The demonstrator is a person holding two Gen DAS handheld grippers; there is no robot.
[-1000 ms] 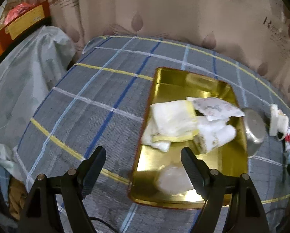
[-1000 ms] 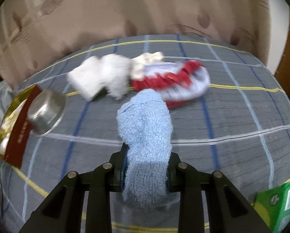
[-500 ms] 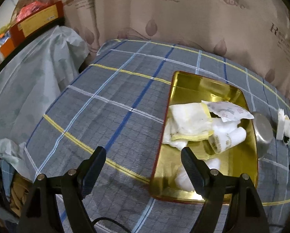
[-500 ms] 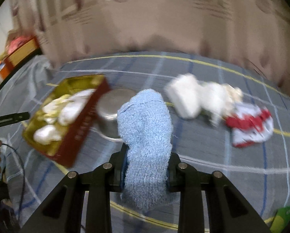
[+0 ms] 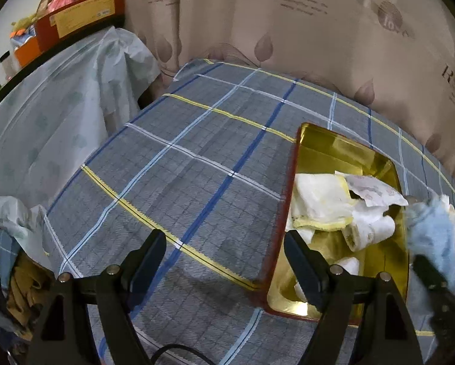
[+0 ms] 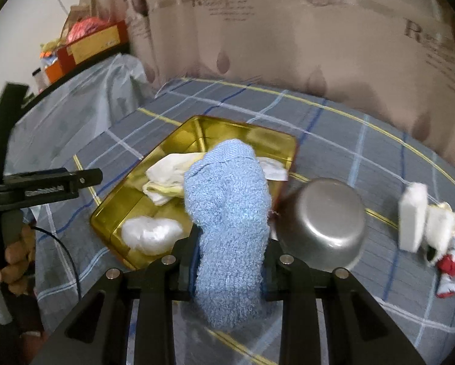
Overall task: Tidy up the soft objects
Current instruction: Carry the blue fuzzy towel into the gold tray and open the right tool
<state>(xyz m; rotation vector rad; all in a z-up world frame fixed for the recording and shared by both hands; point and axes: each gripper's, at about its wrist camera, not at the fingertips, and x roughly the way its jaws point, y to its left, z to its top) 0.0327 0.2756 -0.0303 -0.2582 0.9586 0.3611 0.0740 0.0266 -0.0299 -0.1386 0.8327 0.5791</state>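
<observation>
The right gripper (image 6: 229, 243) is clamped on a fluffy blue terry sock (image 6: 227, 213), its looped pile bulging thick above the narrow jaws and hanging limp below them. The sock is held in the air in front of the gold tin (image 6: 112, 210), a shallow rectangular tray with a shiny mirrored inside and a dark red outer wall. In the tin lie soft white things: a folded cloth with yellow edging (image 5: 321, 203), a printed white piece (image 5: 376, 190), and a glossy crumpled white bundle (image 6: 150, 234) at the near corner. Just right of the tin a dull steel bowl (image 6: 321, 222) sits upside down, smooth and rounded. Farther right are a white block (image 6: 413, 216) and a red-and-white cloth (image 6: 454, 273), blurred. All rest on a grey plaid sheet (image 5: 197, 182) with blue, white and yellow stripes.

The left gripper (image 5: 224, 261) tilts downward over the bare sheet left of the tin, its fingers spread wide and holding nothing.
</observation>
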